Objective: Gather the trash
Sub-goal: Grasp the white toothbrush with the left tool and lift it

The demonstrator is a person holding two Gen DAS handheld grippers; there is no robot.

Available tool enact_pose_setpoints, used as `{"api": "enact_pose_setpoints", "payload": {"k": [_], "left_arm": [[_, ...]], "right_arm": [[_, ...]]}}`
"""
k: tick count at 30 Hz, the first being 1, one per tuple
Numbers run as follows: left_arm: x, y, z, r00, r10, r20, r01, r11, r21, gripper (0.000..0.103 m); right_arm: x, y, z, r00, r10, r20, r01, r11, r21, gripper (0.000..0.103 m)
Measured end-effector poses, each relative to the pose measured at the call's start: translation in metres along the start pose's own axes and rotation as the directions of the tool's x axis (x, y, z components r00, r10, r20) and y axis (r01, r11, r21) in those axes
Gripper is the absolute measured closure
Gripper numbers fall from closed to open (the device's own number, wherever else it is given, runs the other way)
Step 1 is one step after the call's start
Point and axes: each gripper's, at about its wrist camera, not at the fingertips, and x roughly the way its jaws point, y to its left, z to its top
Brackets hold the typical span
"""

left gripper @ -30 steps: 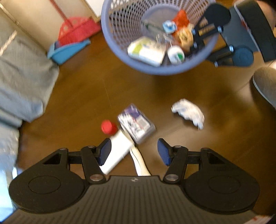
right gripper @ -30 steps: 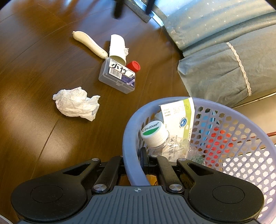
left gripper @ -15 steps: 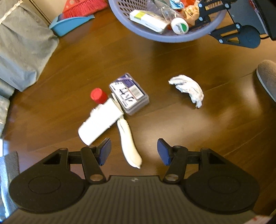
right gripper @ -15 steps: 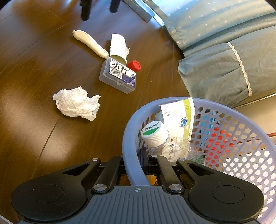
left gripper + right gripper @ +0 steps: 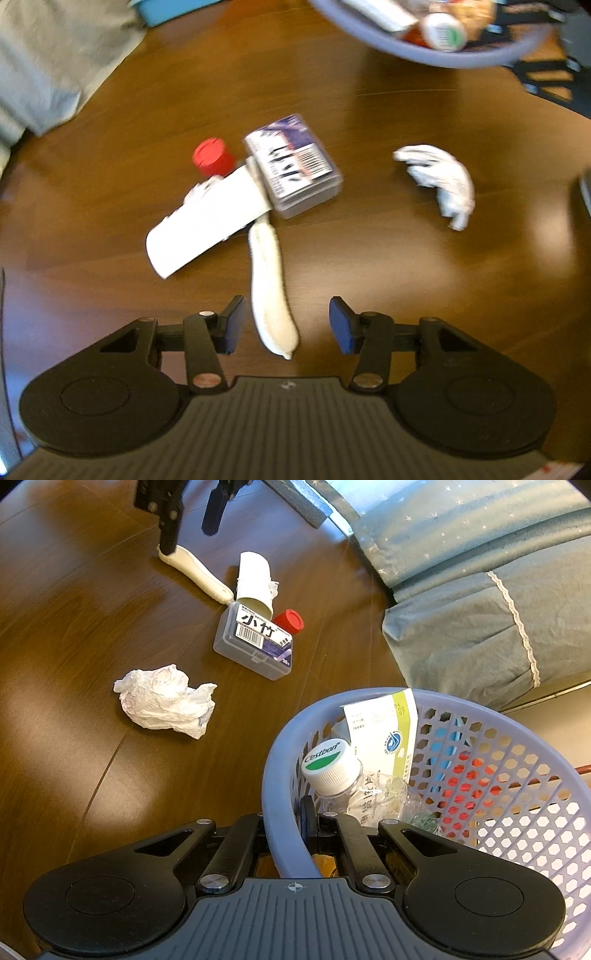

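My left gripper (image 5: 287, 325) is open, low over the brown floor, with the near end of a long white paper twist (image 5: 267, 288) between its blue fingertips, which do not touch it. Beyond lie a white paper tube (image 5: 207, 221), a red cap (image 5: 212, 157), a clear plastic box (image 5: 291, 170) and a crumpled tissue (image 5: 439, 181). My right gripper (image 5: 284, 834) is shut on the rim of the lilac mesh basket (image 5: 273, 775), which holds a capped bottle (image 5: 328, 762) and a carton (image 5: 384, 731). In the right wrist view the left gripper (image 5: 192, 517) hangs over the paper twist (image 5: 195, 570).
Grey-blue bedding (image 5: 480, 590) hangs at the right of the floor patch, seen as grey cloth (image 5: 55, 55) from the left wrist. A blue dustpan (image 5: 177, 11) lies at the far edge. Black gripper parts (image 5: 546, 74) show behind the basket (image 5: 424, 51).
My left gripper has drawn back from the basket and come down towards the paper twist, whose end now sits between the open fingers. The right gripper and basket have stayed put.
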Motion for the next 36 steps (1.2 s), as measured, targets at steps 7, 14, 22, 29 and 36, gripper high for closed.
{"api": "enact_pose_setpoints", "payload": {"k": [7, 14, 22, 29, 36], "left_arm": [[0.023, 0.016, 0.007, 1.000, -0.011, -0.017, 0.009, 0.996, -0.089, 0.065], [0.035, 0.016, 0.004, 0.999, -0.014, -0.046, 0.010, 0.996, -0.086, 0.078], [0.019, 0.008, -0.020, 0.997, -0.026, -0.076, 0.023, 0.999, -0.036, 0.082], [-0.008, 0.000, -0.067, 0.994, -0.027, -0.111, 0.027, 1.000, 0.006, 0.082], [-0.005, -0.006, -0.089, 0.992, -0.027, -0.125, 0.027, 1.000, 0.000, 0.082]], "right_arm": [[0.002, -0.001, -0.002, 1.000, 0.002, -0.001, -0.002, 1.000, -0.008, 0.103], [0.002, -0.002, -0.002, 1.000, 0.003, -0.002, -0.003, 1.000, -0.010, 0.103], [0.003, -0.004, -0.003, 1.000, 0.004, -0.003, -0.004, 1.000, -0.010, 0.103], [0.003, -0.003, -0.005, 1.000, 0.001, -0.005, -0.001, 1.000, -0.008, 0.103], [0.003, -0.003, -0.005, 1.000, 0.000, -0.006, 0.000, 1.000, -0.009, 0.103]]}}
